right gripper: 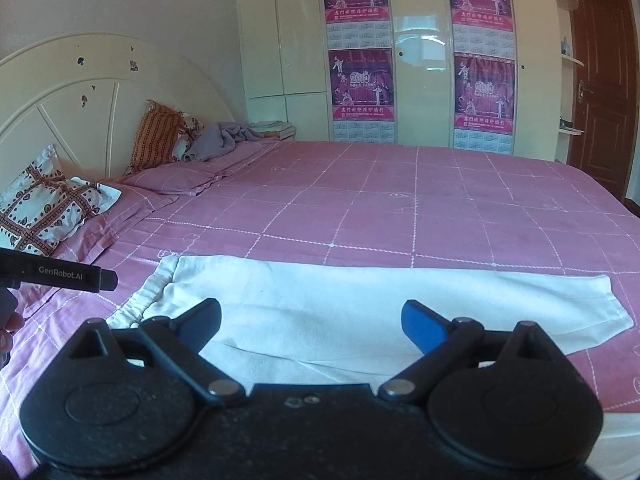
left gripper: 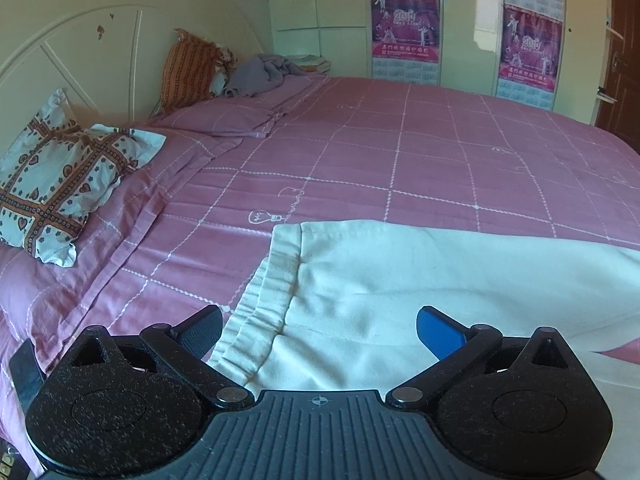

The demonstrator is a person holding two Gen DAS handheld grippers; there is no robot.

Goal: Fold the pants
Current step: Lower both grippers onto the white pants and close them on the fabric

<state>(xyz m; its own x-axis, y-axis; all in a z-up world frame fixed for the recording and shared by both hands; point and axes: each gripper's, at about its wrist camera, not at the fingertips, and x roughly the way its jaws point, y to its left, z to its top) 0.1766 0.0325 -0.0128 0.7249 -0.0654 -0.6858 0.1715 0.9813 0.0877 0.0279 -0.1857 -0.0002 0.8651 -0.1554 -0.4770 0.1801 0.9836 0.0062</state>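
Bed [right gripper: 400,200], pink checked cover: white pants [right gripper: 320,304] laid flat. Left gripper [left gripper: 320,332] and right gripper [right gripper: 312,320] both wide, empty. Advice: pinch waistband [left gripper: 272,280] and hem squarely.

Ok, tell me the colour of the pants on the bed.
Cream-white pants, plain; the right wrist view shows them best.

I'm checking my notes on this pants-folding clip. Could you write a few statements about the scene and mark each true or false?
1. The white pants lie on the pink checked bedspread. True.
2. The left gripper is shut on the waistband. False: it is open, holding nothing.
3. The right gripper is open above the pants. True.
4. The waistband points toward the door. False: it lies toward the headboard.
5. Calendar posters hang on the wardrobe. True.
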